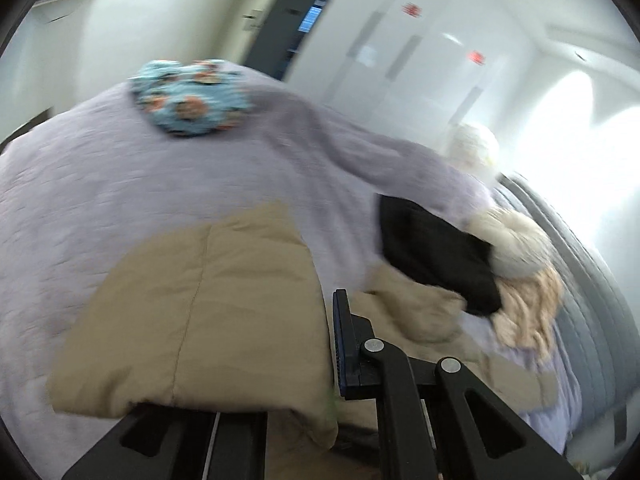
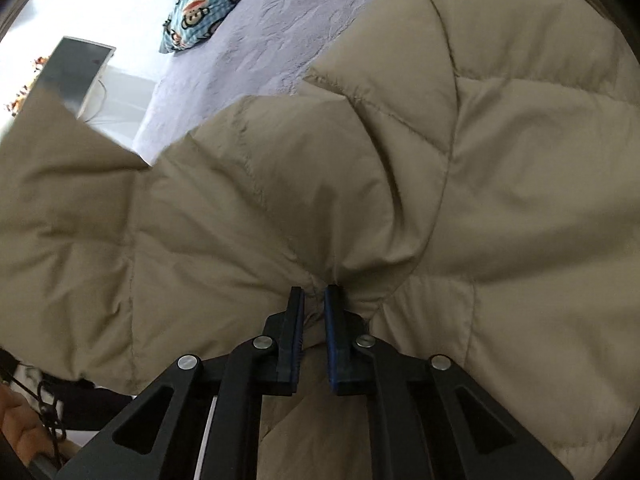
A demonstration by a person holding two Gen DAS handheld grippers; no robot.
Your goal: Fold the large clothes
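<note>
A large tan quilted puffer coat (image 1: 200, 312) lies on a lilac bedspread (image 1: 100, 184). In the left wrist view a thick fold of the coat covers my left gripper's (image 1: 328, 360) left finger, and only the right finger (image 1: 342, 344) shows, pressed against the fabric. In the right wrist view the coat (image 2: 440, 184) fills most of the frame. My right gripper (image 2: 314, 300) is shut on a pinch of the coat's fabric, which puckers between the jaws.
A blue monkey-print pillow (image 1: 188, 96) lies at the far end of the bed, also in the right wrist view (image 2: 208, 0). A black garment (image 1: 432, 252) with cream fur (image 1: 516, 248) lies at the right. A grey quilted bed side (image 1: 592, 320) runs along the right.
</note>
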